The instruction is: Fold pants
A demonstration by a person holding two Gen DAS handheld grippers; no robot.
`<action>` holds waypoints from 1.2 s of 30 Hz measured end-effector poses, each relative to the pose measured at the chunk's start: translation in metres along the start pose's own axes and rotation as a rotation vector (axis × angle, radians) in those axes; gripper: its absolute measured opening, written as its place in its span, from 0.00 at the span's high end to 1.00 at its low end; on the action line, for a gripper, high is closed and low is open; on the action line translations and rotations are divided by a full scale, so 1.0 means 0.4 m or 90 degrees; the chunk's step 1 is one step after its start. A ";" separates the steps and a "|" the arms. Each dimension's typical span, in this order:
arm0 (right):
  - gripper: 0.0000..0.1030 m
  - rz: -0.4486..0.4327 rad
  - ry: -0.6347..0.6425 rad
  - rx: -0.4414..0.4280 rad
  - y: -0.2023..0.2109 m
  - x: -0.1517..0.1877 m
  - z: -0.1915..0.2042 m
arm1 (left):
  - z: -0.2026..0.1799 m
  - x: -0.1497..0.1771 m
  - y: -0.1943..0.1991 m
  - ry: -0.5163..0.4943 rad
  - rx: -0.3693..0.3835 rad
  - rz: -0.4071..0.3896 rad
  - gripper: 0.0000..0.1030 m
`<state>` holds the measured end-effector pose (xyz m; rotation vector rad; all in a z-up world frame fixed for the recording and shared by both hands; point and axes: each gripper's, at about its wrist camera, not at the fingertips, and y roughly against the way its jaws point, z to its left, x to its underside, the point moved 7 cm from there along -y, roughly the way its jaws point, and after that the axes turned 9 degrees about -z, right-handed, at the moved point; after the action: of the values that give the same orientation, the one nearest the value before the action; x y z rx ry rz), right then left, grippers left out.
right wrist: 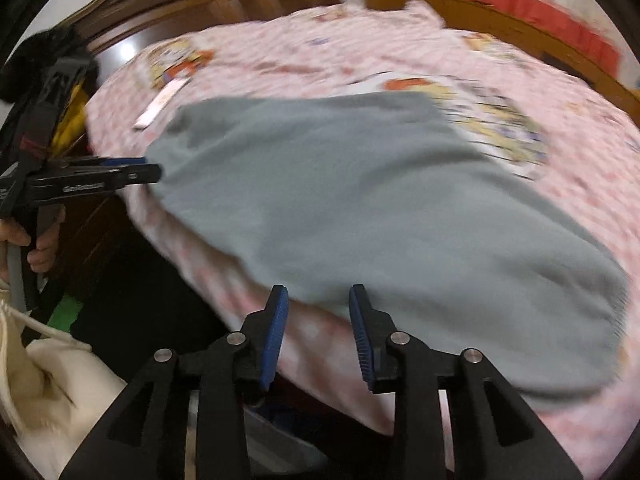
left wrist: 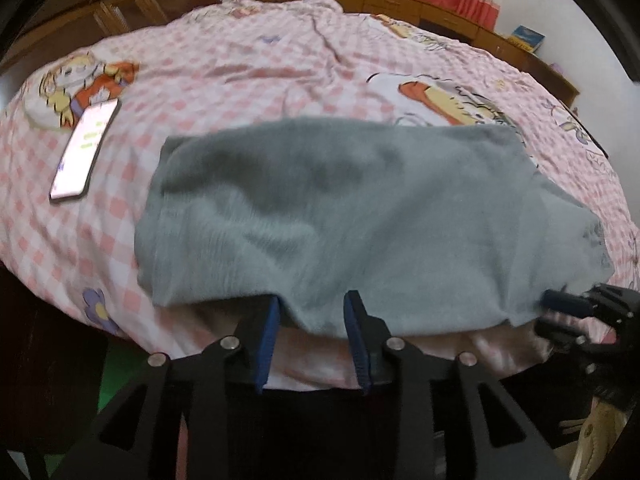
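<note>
Folded grey pants [left wrist: 360, 216] on checked bedsheet [left wrist: 224, 60], phone [left wrist: 86, 148] beside.

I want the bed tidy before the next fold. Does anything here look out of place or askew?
A phone lies on the pink checked bedsheet, left of the folded grey pants, with its screen lit. It has nothing to do with the folding. The sheet is rumpled toward the far side. The pants lie folded near the bed's edge; nothing looks damaged or spilled.

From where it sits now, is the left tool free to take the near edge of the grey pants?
Probably yes. The left tool stands open right at the near edge of the grey pants, with nothing between. The phone lies well off to the side.
</note>
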<state>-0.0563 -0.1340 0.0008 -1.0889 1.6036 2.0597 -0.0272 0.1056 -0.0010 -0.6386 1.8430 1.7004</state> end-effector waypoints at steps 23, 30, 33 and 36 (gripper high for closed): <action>0.65 -0.087 -0.596 0.109 0.115 0.190 -0.502 | -0.232 -0.023 -0.114 -0.072 0.050 0.036 0.61; 0.67 -0.108 -0.621 0.111 0.096 0.164 -0.519 | -0.233 -0.007 -0.130 -0.079 0.050 0.040 0.60; 0.93 -0.113 -0.592 0.141 0.117 0.159 -0.515 | -0.230 -0.006 -0.135 -0.076 0.052 0.042 0.59; 0.96 -0.149 -0.559 0.141 0.173 0.138 -0.499 | -0.232 -0.007 -0.137 -0.080 0.054 0.040 0.59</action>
<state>-0.0635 -0.3522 -0.0083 -0.1972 1.1313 1.7566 0.0044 0.0085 -0.0347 -0.4340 1.8525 1.6530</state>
